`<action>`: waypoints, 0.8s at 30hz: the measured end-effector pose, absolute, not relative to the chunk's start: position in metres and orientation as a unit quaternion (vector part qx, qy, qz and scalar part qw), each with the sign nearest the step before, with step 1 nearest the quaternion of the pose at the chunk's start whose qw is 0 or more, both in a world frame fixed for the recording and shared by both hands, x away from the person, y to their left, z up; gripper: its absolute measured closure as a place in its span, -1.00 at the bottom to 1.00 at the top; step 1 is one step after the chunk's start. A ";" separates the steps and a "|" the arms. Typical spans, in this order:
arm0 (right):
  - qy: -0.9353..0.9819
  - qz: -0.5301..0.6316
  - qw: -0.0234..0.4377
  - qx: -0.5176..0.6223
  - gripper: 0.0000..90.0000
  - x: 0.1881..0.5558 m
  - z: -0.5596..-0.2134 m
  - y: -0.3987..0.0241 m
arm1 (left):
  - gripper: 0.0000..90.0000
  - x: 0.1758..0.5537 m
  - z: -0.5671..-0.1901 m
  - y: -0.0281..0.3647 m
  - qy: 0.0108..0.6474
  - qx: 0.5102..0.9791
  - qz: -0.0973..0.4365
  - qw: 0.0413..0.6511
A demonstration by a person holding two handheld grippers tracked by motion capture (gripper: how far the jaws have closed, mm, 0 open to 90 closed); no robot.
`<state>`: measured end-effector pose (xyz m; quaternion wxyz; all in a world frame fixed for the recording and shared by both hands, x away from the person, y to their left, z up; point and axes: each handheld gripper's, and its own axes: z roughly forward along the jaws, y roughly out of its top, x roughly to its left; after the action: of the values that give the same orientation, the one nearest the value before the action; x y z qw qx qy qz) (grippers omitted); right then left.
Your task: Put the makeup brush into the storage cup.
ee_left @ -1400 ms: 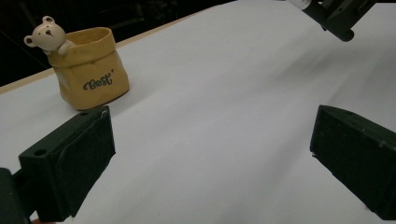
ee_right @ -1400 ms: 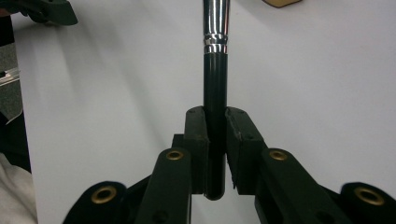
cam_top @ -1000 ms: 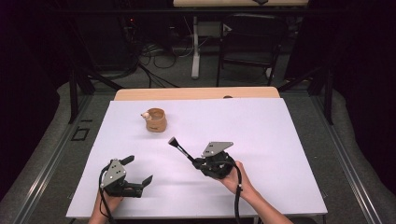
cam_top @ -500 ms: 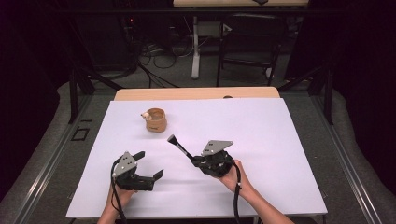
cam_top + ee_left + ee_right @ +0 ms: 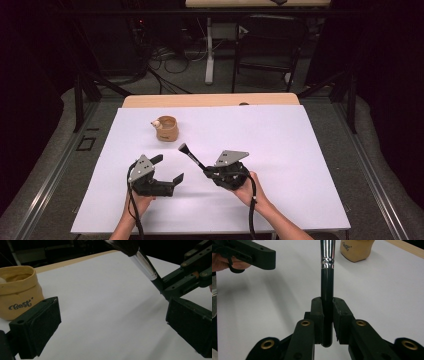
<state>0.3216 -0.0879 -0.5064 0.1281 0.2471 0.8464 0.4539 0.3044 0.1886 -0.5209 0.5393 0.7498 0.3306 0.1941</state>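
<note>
My right gripper (image 5: pixel 206 171) is clamped on the black handle of a makeup brush (image 5: pixel 191 156); in the right gripper view the jaws press the handle (image 5: pixel 327 315) from both sides, and the silver ferrule runs up out of the top of the frame. In the high view the brush slants up and away from that gripper, its dark bristle head at the far end, ahead and to the left of my right hand (image 5: pixel 248 186).

My left gripper (image 5: pixel 170 170) stands with its jaws spread wide and nothing between them. The left gripper view shows the two black pads far apart over bare white table cover (image 5: pixel 105 302). The brush (image 5: pixel 140 260) crosses the upper right of that view, just beyond my left gripper's right-side pad, with the right gripper's linkage behind it.

A small tan pouch (image 5: pixel 166 128) with dark script on its side sits upright on the cover, ahead of my left gripper and well apart from it. Something pale rests at its rim; I think it's a small round object, but the view is too coarse to be sure.
</note>
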 end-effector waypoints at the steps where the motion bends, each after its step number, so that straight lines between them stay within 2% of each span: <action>1: 0.845 0.456 0.127 0.247 0.77 0.321 -0.506 -0.088 | -1.00 0.305 -0.520 0.187 0.328 0.750 0.192 0.541; 12: 0.840 0.463 0.131 0.250 0.77 0.322 -0.506 -0.086 | -0.98 0.311 -0.514 0.169 0.322 0.749 0.179 0.551; 15: 0.838 0.467 0.132 0.251 0.77 0.322 -0.506 -0.085 | -0.91 0.313 -0.514 0.163 0.320 0.749 0.178 0.552; 19: 0.835 0.468 0.133 0.256 0.77 0.324 -0.508 -0.083 | -0.63 0.316 -0.512 0.158 0.321 0.741 0.168 0.565; 20: 0.834 0.468 0.134 0.258 0.77 0.324 -0.508 -0.082 | -0.62 0.316 -0.512 0.156 0.323 0.741 0.167 0.564; 24: 0.833 0.469 0.134 0.262 0.77 0.324 -0.512 -0.079 | -0.29 0.317 -0.511 0.154 0.324 0.736 0.166 0.570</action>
<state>0.3236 -0.0786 -0.5116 0.1340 0.2617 0.8329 0.4690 0.3167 0.1535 -0.5105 0.5702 0.7362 0.3244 0.1663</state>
